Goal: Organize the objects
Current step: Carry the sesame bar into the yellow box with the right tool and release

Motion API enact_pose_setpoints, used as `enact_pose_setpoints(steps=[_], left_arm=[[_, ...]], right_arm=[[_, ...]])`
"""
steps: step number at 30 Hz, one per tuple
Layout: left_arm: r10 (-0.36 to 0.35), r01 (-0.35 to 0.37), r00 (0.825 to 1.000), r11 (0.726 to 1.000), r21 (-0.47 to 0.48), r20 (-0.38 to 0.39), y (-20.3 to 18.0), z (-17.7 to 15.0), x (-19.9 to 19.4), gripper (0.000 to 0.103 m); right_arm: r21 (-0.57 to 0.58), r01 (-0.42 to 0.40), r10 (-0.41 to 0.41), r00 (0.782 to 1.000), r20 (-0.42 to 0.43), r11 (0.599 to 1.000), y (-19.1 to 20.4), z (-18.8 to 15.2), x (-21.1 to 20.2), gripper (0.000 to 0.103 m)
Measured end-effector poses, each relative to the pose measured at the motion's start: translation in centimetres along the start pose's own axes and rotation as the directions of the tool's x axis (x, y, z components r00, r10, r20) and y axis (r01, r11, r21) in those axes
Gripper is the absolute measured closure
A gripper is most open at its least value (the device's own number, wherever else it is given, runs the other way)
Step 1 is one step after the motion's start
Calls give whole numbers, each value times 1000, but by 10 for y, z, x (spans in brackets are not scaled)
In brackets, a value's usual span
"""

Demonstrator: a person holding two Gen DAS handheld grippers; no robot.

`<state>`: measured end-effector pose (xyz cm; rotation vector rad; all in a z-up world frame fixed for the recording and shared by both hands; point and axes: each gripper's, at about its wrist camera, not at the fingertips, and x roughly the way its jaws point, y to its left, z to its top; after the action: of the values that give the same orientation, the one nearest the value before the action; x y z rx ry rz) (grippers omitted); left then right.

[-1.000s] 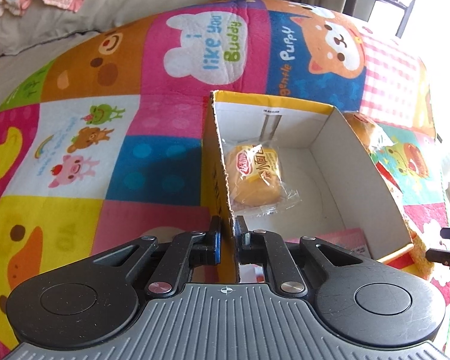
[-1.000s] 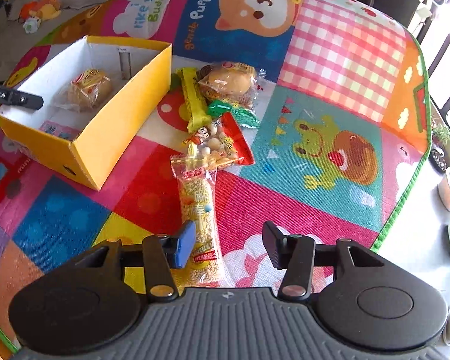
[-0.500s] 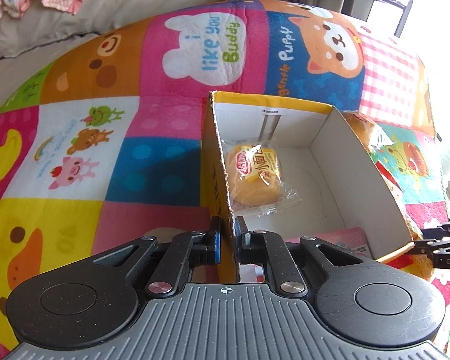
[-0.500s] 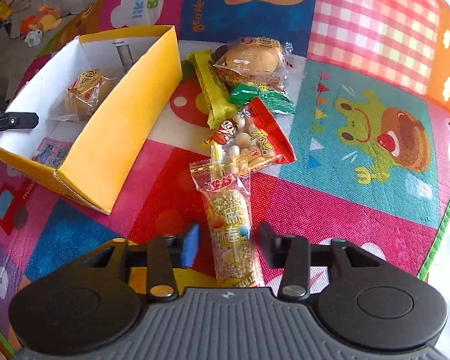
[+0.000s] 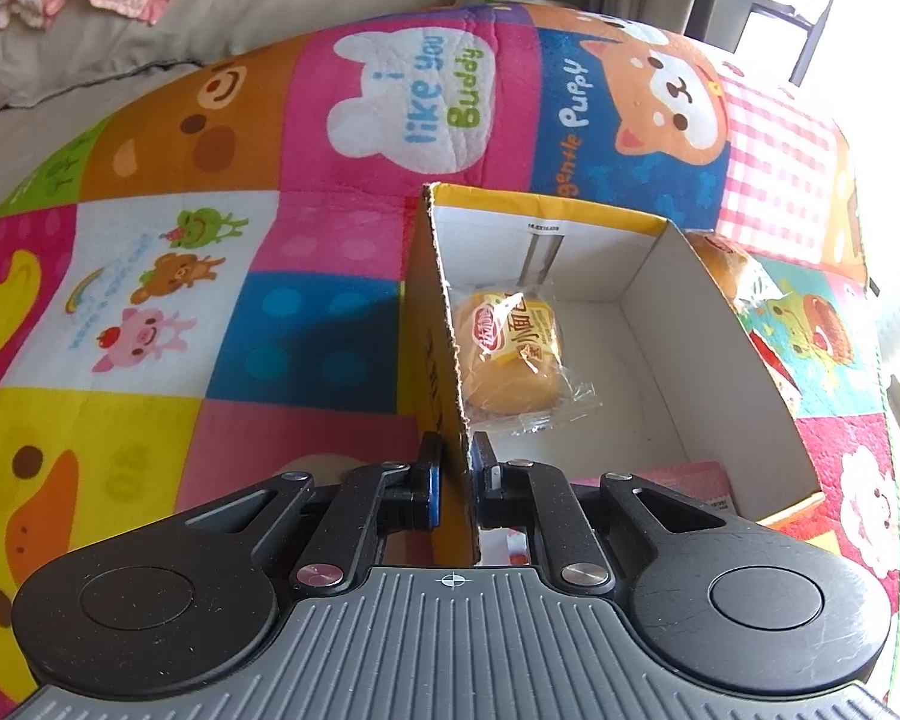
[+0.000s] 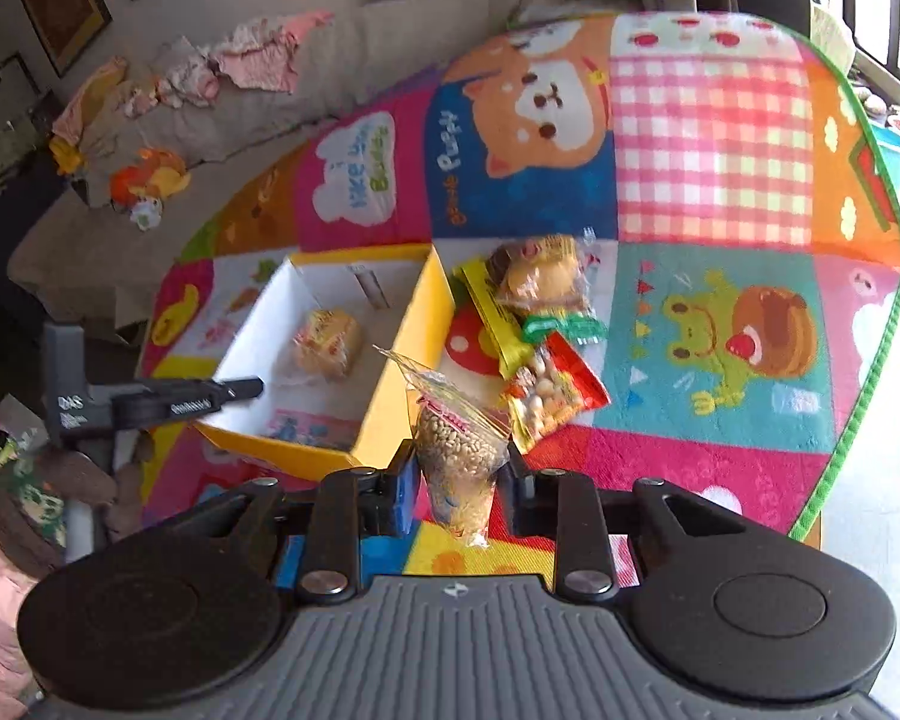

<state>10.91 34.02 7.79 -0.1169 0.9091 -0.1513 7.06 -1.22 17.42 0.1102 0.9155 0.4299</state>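
Observation:
A yellow cardboard box [image 5: 744, 360] with a white inside sits on the play mat; it also shows in the right wrist view [image 6: 414, 324]. A wrapped bun [image 5: 513, 360] lies inside it [image 6: 327, 343]. My left gripper [image 5: 455, 474] is shut on the box's left wall. My right gripper [image 6: 457, 480] is shut on a clear packet of puffed grain sticks [image 6: 456, 456] and holds it lifted above the mat, beside the box's near right corner. The left gripper's finger [image 6: 210, 396] shows at the box in the right wrist view.
On the mat right of the box lie a second wrapped bun [image 6: 543, 276], a yellow bar [image 6: 489, 318], a green packet [image 6: 564, 324] and a red snack bag [image 6: 552, 390]. A pink card [image 5: 690, 474] lies in the box. A sofa with clothes [image 6: 210, 78] stands behind.
My right gripper closed on the grain stick packet and lifted it off the mat, pulling back and up. My left gripper kept its hold on the box wall.

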Motion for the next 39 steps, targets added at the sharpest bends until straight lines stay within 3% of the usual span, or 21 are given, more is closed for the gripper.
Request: enact_pose_setpoints(steps=[5, 9, 16, 22, 24, 27, 32, 39], left_arm=[[-4, 4, 1000, 1000, -5, 1, 1, 0, 0, 91], [-8, 8, 1000, 1000, -10, 1, 2, 0, 0, 91], [-26, 26, 1000, 999, -22, 2, 4, 0, 0, 91], [-35, 35, 999, 999, -26, 4, 5, 1, 2, 91], [-37, 37, 999, 999, -29, 4, 5, 0, 2, 91], [-40, 41, 999, 999, -33, 4, 6, 1, 2, 91], [-44, 44, 999, 998, -37, 4, 6, 1, 2, 90], [-45, 46, 999, 998, -50, 11, 6, 3, 5, 91]], right_arm=[[-75, -53, 60, 994, 92, 996, 35, 32, -23, 76], [-133, -104, 120, 987, 111, 986, 65, 53, -18, 76], [-141, -114, 109, 993, -45, 983, 100, 67, 49, 76], [-95, -177, 156, 968, -196, 980, 107, 69, 101, 75], [-116, -155, 134, 976, -172, 981, 112, 74, 111, 74], [-113, -122, 108, 986, -124, 986, 110, 84, 120, 58], [-94, -110, 104, 992, -71, 989, 96, 94, 119, 56], [-95, 60, -61, 998, -4, 994, 50, 94, 109, 52]])
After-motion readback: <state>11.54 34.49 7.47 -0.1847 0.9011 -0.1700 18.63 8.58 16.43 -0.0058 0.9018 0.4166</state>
